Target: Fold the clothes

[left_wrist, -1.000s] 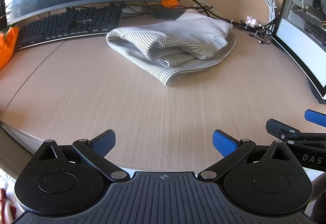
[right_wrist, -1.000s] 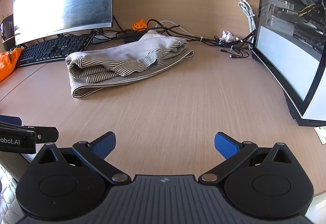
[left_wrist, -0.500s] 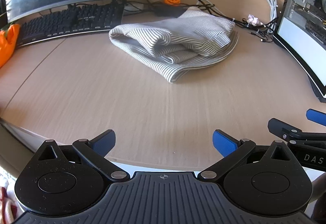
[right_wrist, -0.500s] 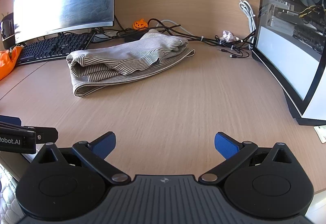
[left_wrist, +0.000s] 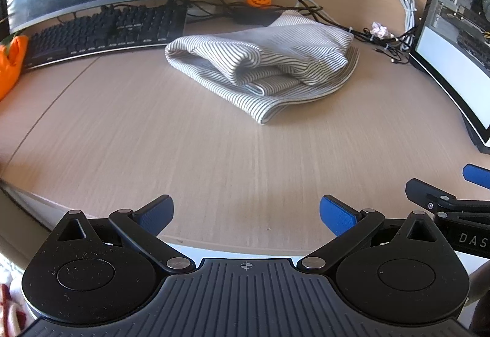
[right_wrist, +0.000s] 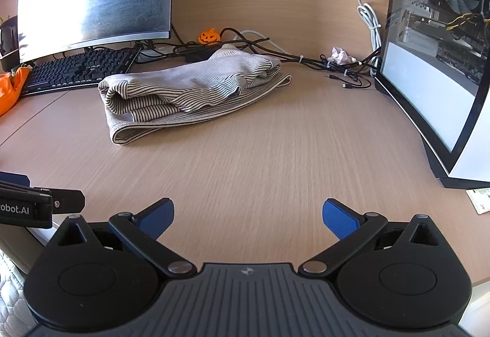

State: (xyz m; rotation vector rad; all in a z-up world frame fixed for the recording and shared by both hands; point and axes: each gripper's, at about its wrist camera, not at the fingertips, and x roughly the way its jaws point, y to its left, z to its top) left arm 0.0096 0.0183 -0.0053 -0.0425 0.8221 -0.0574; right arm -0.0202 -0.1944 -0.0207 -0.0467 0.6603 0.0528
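1. Both grippers, left gripper (left_wrist: 245,214) and right gripper (right_wrist: 248,216), hover at the desk's (left_wrist: 153,153) near edge, jaws spread wide, holding nothing.
2. Striped garment (left_wrist: 263,67) lies bunched toward the back, just before the keyboard (left_wrist: 104,30) and cables (right_wrist: 306,59); bare wood lies between it and the grippers.

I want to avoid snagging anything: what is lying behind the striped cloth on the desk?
Behind the striped cloth lie black cables, a small orange pumpkin figure and a dark flat object touching its far edge. Whether cables run under the cloth is hidden.
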